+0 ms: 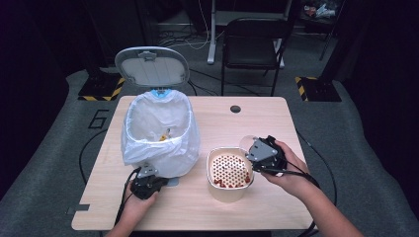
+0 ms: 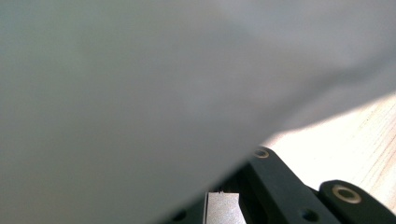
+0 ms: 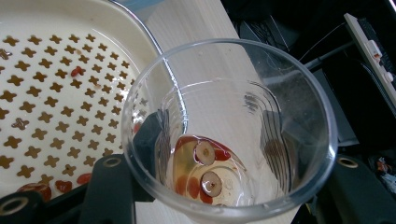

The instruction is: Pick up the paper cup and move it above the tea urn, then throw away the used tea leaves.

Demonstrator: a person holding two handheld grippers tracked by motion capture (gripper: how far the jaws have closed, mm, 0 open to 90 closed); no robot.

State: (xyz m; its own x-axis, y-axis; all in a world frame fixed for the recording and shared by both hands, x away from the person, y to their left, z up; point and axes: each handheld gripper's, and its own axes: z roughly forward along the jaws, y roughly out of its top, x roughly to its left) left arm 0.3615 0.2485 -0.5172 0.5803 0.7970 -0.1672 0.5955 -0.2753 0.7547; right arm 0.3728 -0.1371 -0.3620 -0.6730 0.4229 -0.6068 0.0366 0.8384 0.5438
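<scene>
The right claw (image 3: 219, 186) grips the clear plastic cup (image 3: 229, 126), slices left inside, at three o'clock of the cream perforated strainer bowl (image 1: 230, 173). Next, I'd judge: tip further. The left claw (image 1: 146, 183), shut, presses the white-bagged bin's (image 1: 158, 136) base.

Black folding chair (image 1: 252, 47) far ahead of both sets of jaws, a yellow-black striped base (image 1: 101, 91) off to its left, another (image 1: 316, 89) right; wooden table (image 1: 222, 123) under the jaws.

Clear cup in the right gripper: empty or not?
Not empty. The right gripper view shows the clear cup clamped between the right gripper's fingers, with a little liquid and a few reddish sliced pieces at its bottom.
</scene>
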